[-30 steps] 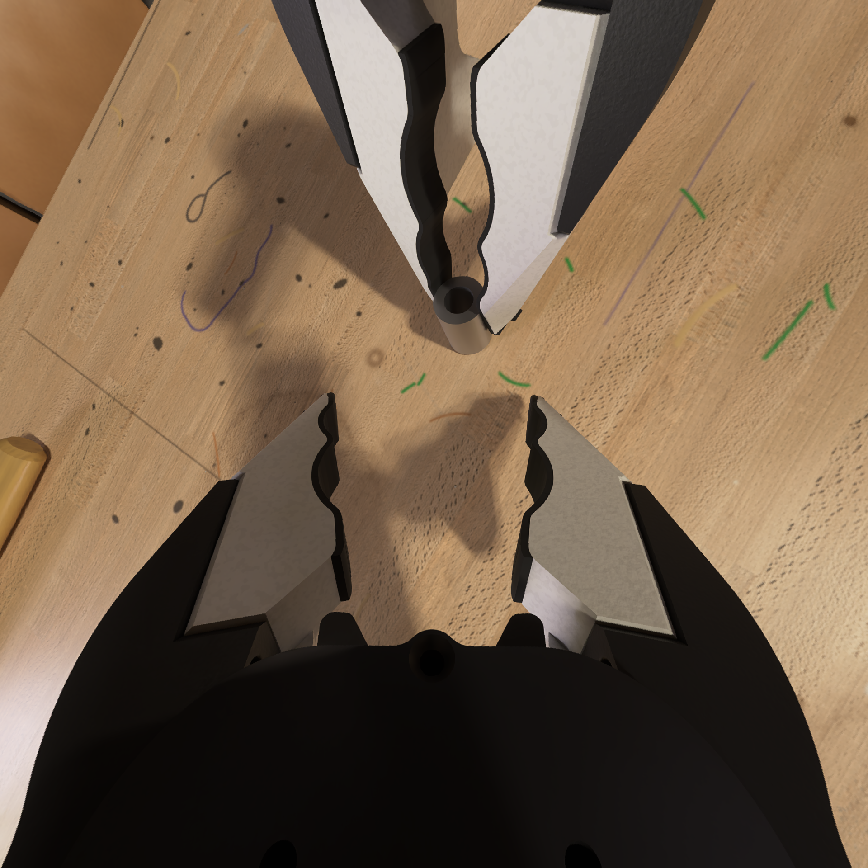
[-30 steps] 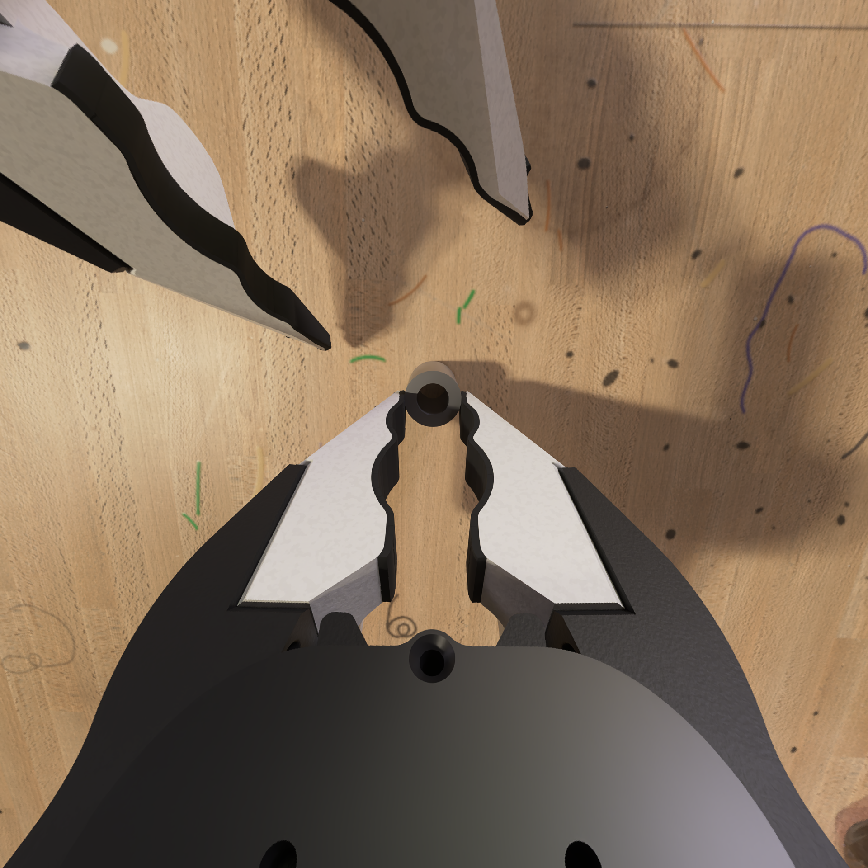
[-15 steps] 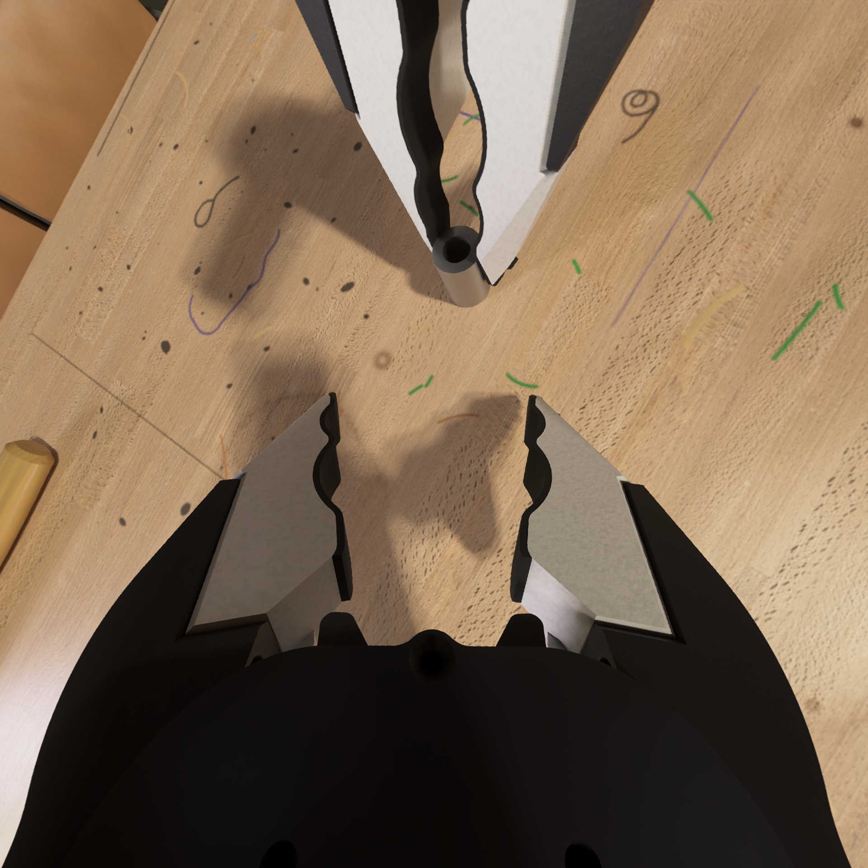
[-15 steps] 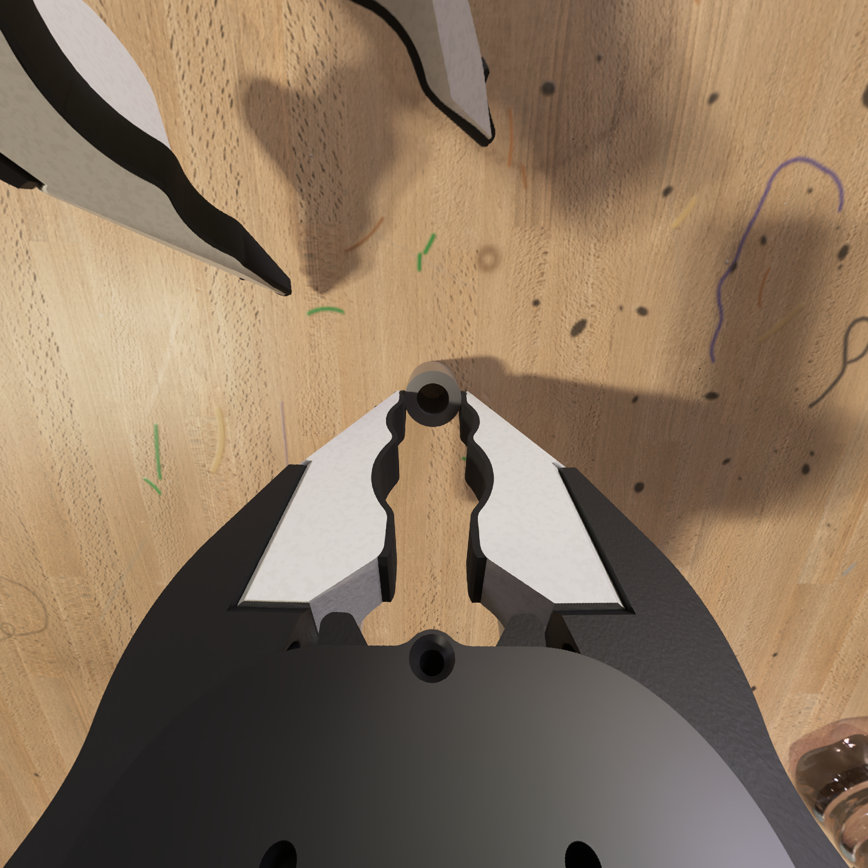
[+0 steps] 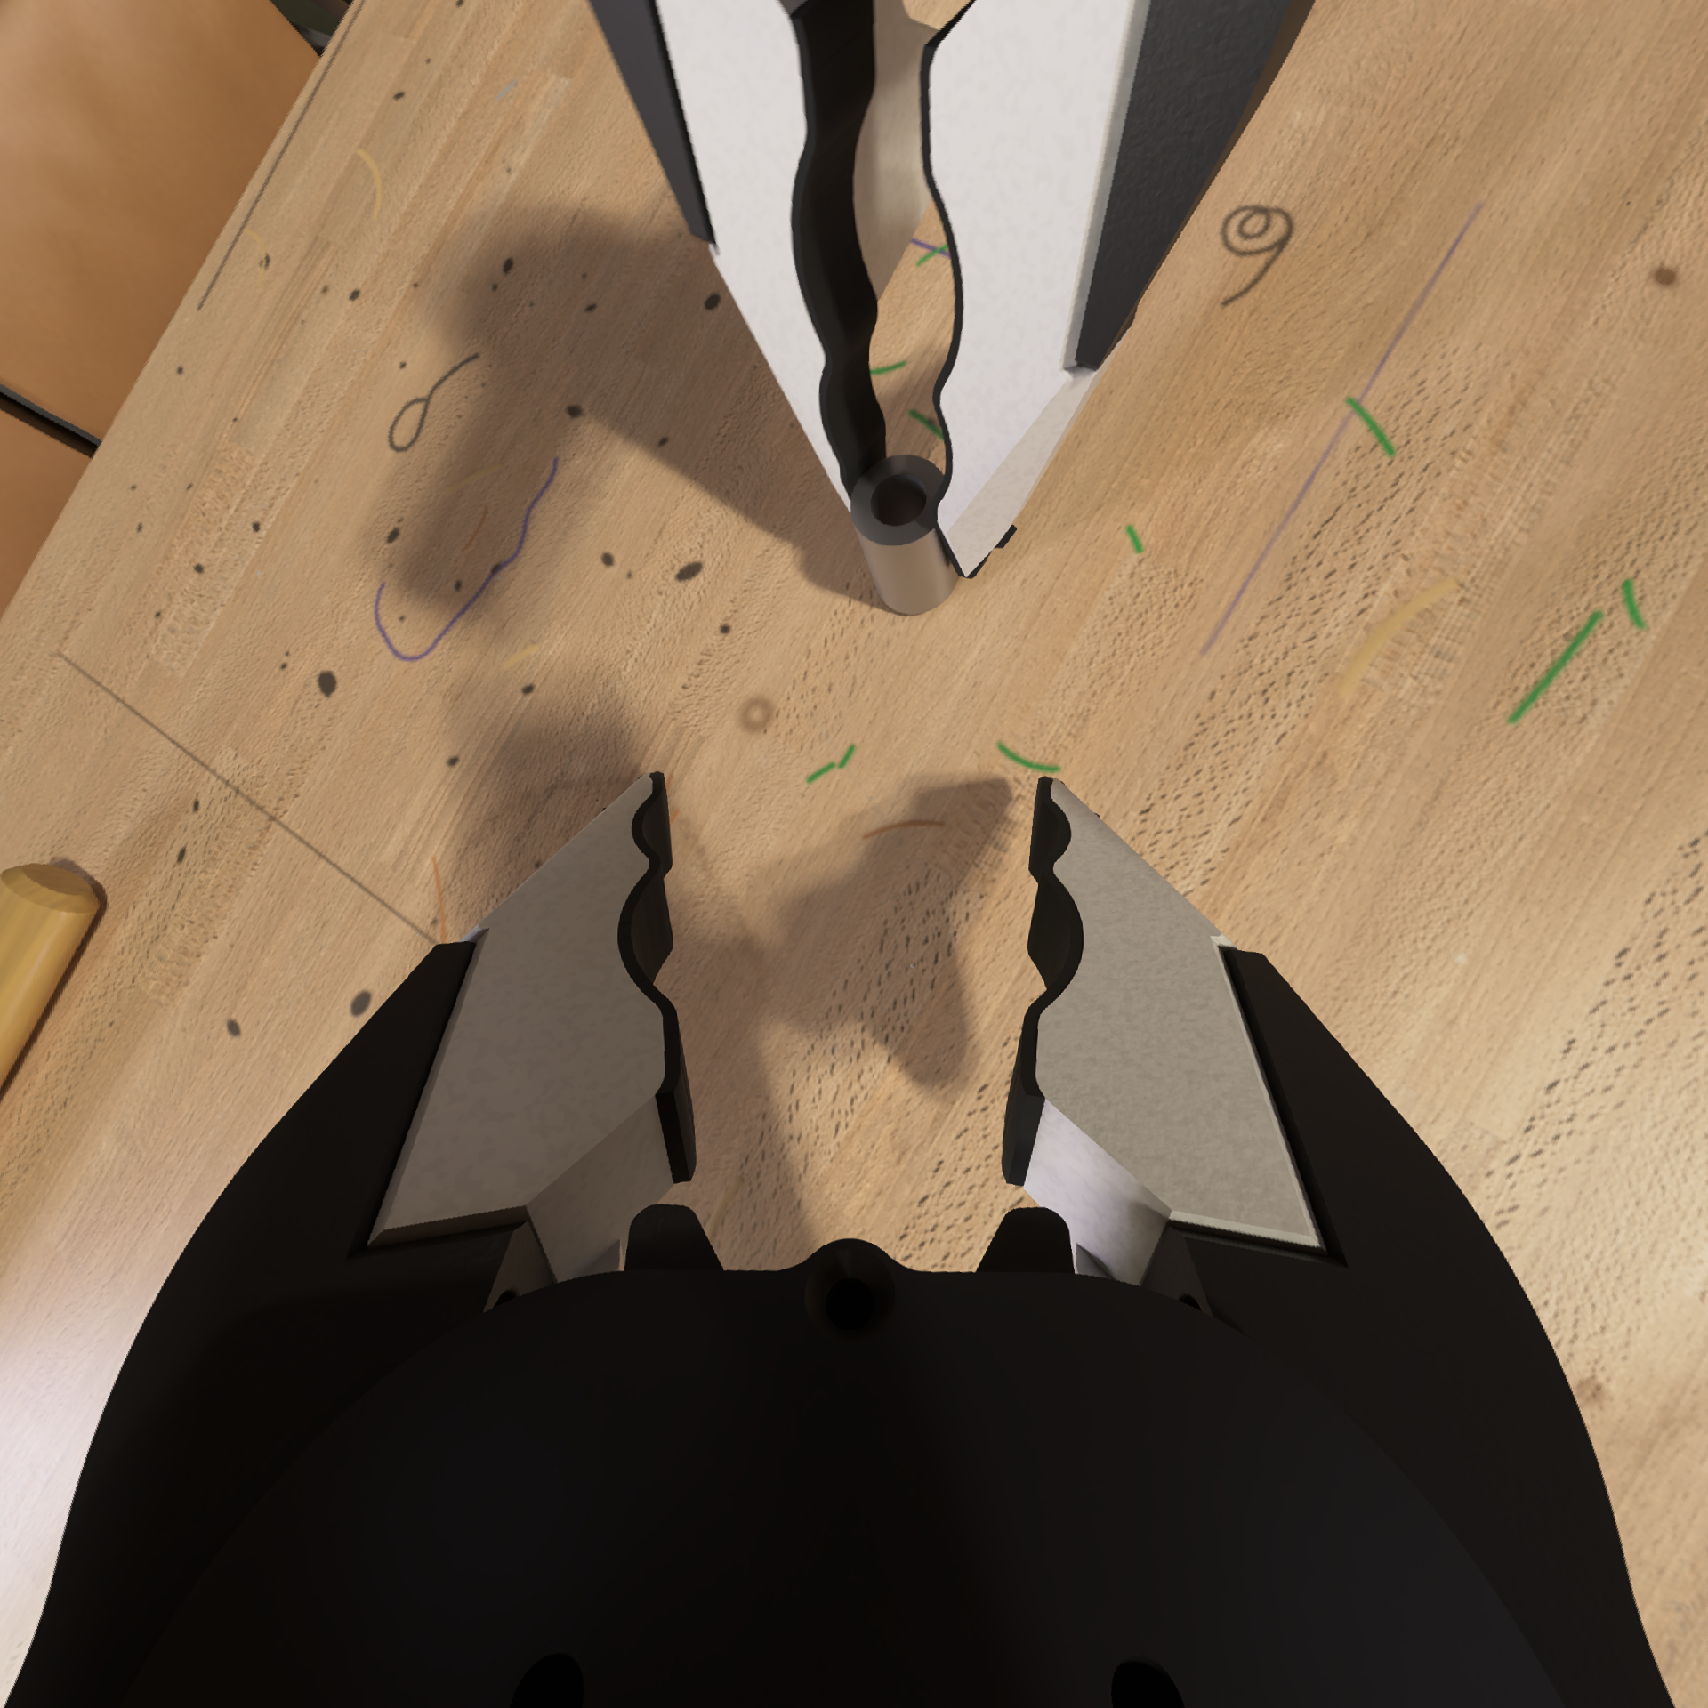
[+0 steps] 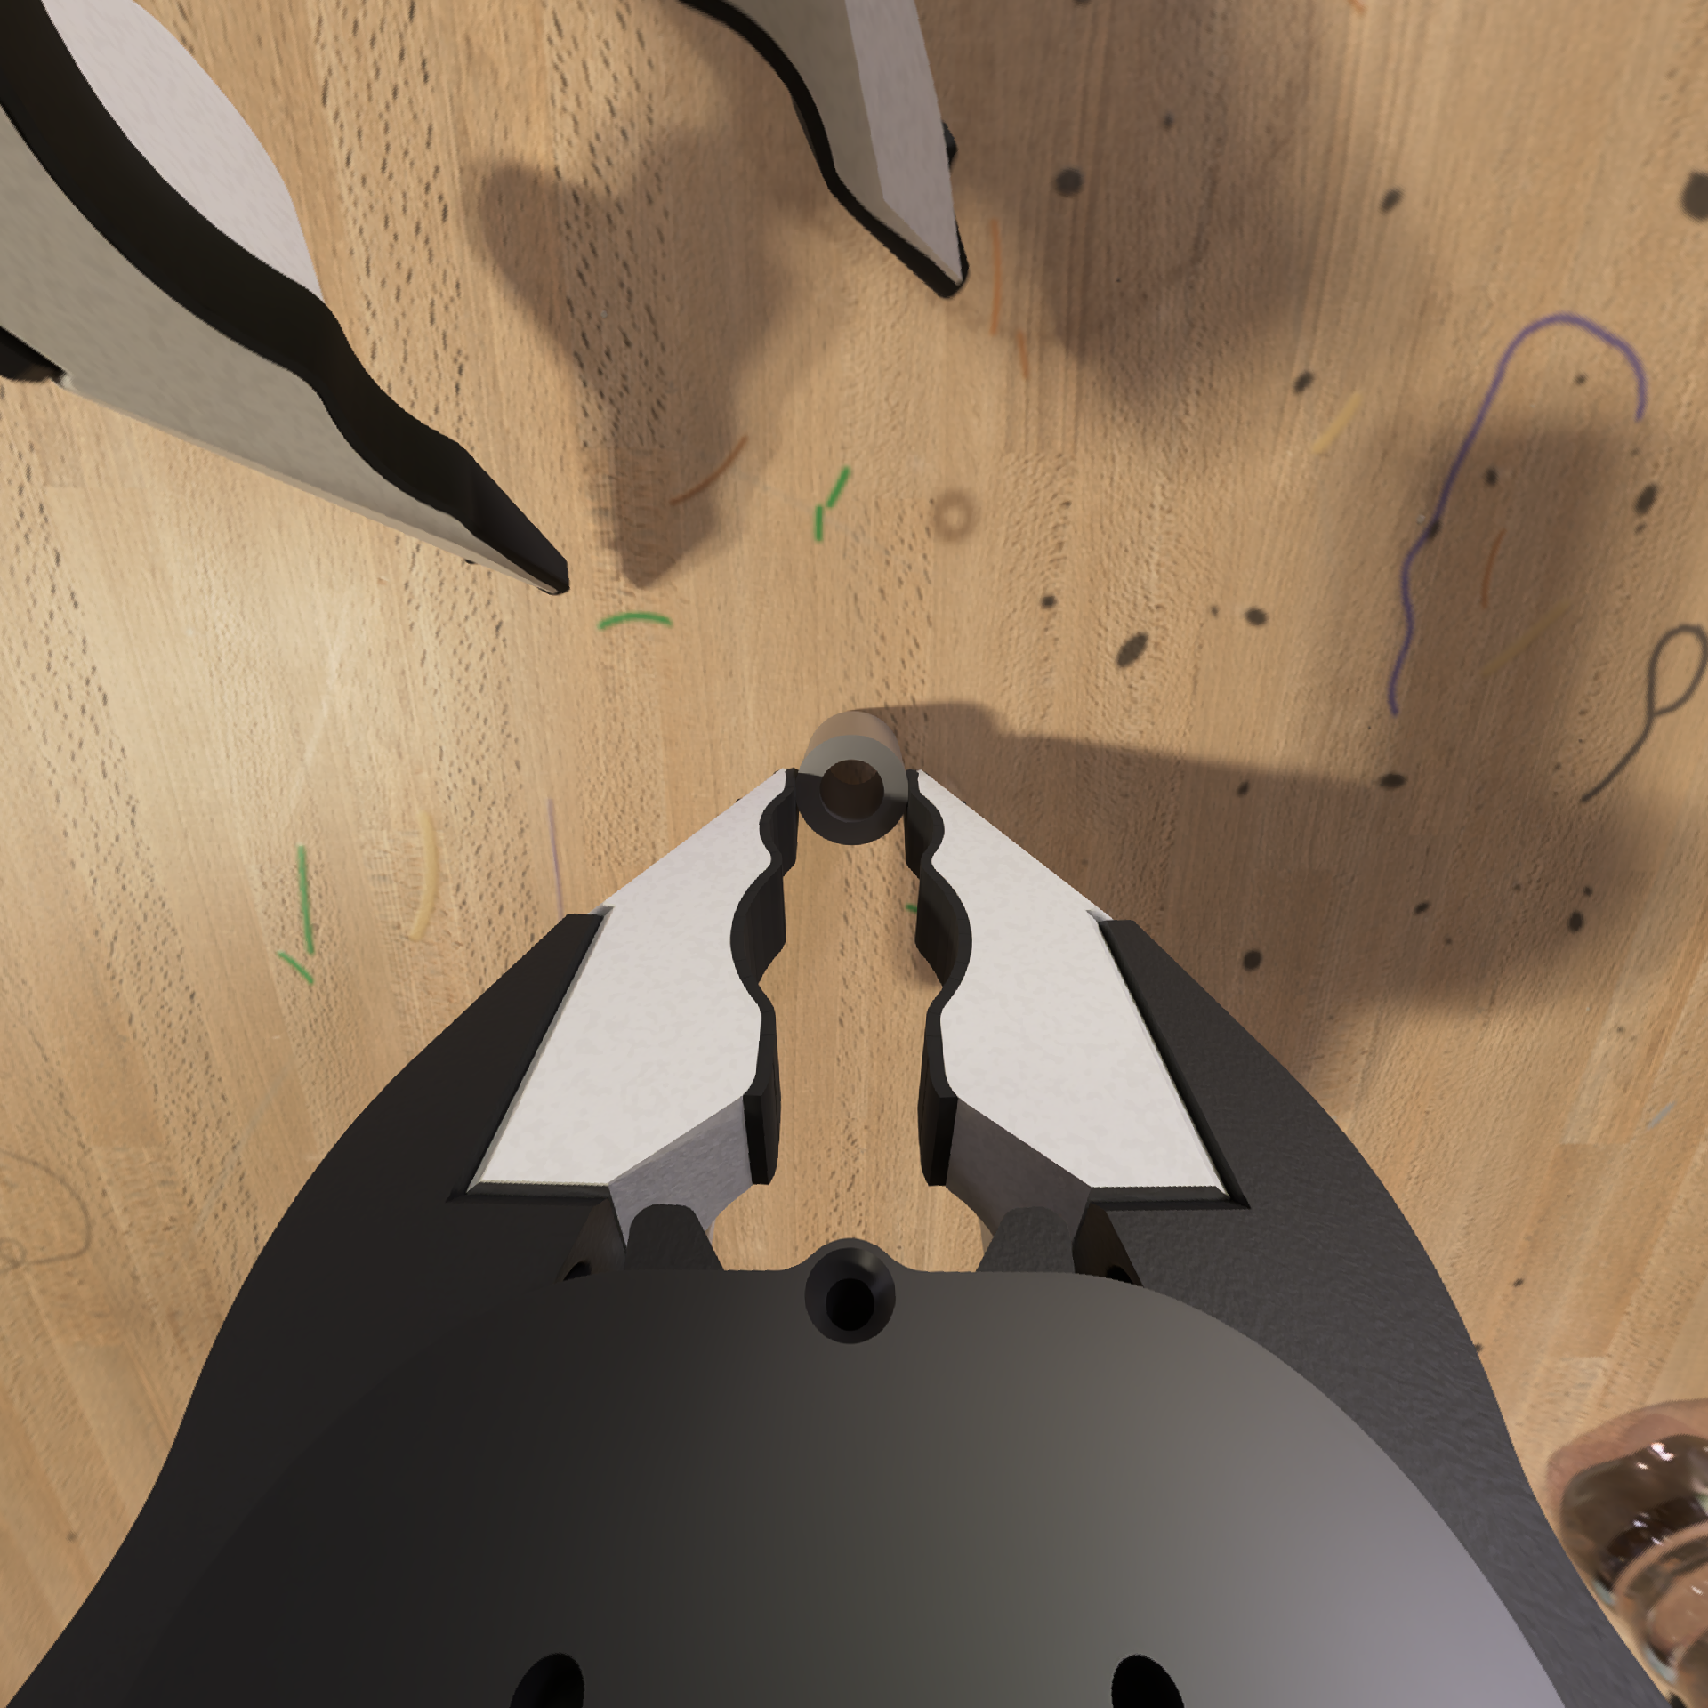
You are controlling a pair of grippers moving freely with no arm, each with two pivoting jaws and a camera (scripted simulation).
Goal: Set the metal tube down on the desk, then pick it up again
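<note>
Metal tube [image 6: 848, 793]: short grey cylinder, hollow bore facing the right wrist camera. It sits between the tips of the right gripper [image 6: 848, 786], whose fingers [image 6: 675, 980] pinch it from both sides in the outermost notch. From the left wrist view the same tube [image 5: 901, 545] hangs upright at 12 o'clock, its lower end protruding past the fingertips above the worktop [image 5: 1294, 924]; contact with the wood cannot be judged.

Left gripper [image 5: 848, 795]: fingers [image 5: 555, 998] spread wide, nothing between them, only bare wood and shadow. Its two fingertips also appear in the right wrist view at 10 and 12 o'clock, well apart from the tube.

Writing and labels: no brand or label on either gripper or on the tube. The wood carries only pen scribbles, a dark spiral curl [image 5: 1252, 250] at 1 o'clock in the left view, a purple squiggle [image 6: 1479, 499] at 2 o'clock in the right view, short green strokes [image 5: 1553, 665], and dark ink specks.

Surface: light wood worktop, visible grain and a thin seam line. The left view shows its edge at 11 o'clock with an orange-brown floor [image 5: 102, 157] beyond.

Seen by one view only: a wooden dowel [image 5: 42, 952] at 9 o'clock, left view; a clear glass object [image 6: 1645, 1543] at 4 o'clock, right view, cut off by the frame.
</note>
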